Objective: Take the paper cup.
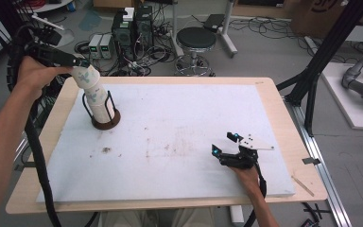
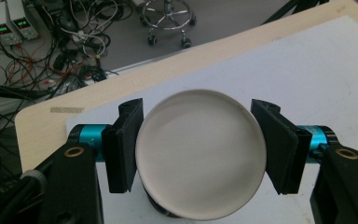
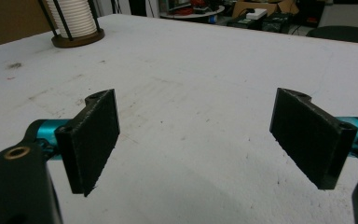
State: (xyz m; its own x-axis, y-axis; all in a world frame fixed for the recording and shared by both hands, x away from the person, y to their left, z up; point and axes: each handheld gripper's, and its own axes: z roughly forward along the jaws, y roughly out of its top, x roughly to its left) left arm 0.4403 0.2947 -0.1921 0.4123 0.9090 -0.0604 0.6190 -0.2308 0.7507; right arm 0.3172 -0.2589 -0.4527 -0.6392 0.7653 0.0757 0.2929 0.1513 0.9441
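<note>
A stack of paper cups (image 1: 94, 97) is seen standing in a round wire holder (image 1: 106, 120) at the far left of the white worktop (image 1: 179, 142). The stack leans toward the left edge, and its top cup is taken at the rim by the left claw (image 1: 78, 64). In the left gripper view, the open mouth of the top cup (image 2: 200, 154) is seen from above, between the 2 black jaws; the left jaw is pressed against the rim, while the right jaw lies at the rim or just off it, and contact there cannot be told for sure. The cup is printed with a pale pattern on its side.

The right claw (image 1: 226, 143) is held low over the near right part of the worktop, well apart from the holder. In the right gripper view its 2 jaws are spread wide with nothing between them, and the stack (image 3: 74, 18) is seen in its holder (image 3: 78, 38) far off at the upper left.
</note>
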